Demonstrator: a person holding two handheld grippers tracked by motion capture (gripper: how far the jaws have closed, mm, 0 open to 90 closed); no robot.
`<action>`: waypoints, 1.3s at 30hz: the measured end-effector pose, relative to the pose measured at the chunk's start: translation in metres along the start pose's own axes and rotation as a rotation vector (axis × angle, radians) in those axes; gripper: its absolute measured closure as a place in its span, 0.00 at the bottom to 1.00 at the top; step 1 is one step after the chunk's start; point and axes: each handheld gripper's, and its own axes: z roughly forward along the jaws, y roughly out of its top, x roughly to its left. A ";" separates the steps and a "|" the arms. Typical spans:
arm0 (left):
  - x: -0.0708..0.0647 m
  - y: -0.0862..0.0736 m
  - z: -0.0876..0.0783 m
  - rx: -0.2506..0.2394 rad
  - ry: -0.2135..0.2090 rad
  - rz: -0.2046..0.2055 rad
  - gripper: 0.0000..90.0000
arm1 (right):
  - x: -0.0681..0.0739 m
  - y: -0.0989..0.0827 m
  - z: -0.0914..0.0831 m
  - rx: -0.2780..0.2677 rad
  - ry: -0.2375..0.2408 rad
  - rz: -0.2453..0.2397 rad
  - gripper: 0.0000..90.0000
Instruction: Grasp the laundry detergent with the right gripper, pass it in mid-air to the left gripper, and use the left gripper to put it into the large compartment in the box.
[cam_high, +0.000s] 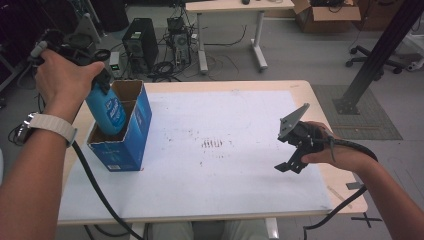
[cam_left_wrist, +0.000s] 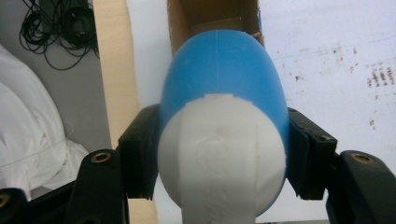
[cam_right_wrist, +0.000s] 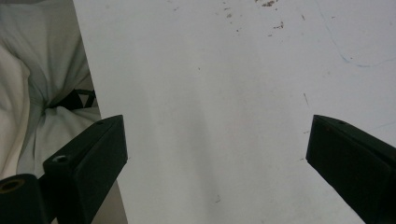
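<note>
My left gripper (cam_left_wrist: 219, 154) pinches blue bottle (cam_left_wrist: 222, 79) above open box (cam_high: 131, 125); right gripper (cam_right_wrist: 215, 154) spread, bare stained white table (cam_right_wrist: 210, 70) beneath; cables on floor beyond.

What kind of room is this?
Probably a lab or workshop: a black computer tower amid tangled cables on the floor, an open cardboard box and a black office chair.

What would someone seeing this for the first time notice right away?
Most likely the blue bottle with its white cap end, clamped in the left gripper and hanging partway inside the open blue carton at the table's left side. Next, the right gripper, held with jaws apart over the white table sheet near the right edge, with nothing between them.
</note>
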 end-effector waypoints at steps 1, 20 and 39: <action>0.000 0.000 0.002 0.001 0.001 -0.002 0.42 | 0.000 0.000 0.000 0.002 0.000 0.002 0.06; -0.006 -0.007 0.056 0.023 -0.014 0.008 0.42 | 0.001 -0.004 0.003 0.010 0.000 0.011 0.06; -0.009 -0.017 0.096 0.045 -0.018 0.011 0.42 | 0.001 -0.005 0.005 0.013 0.001 0.022 0.06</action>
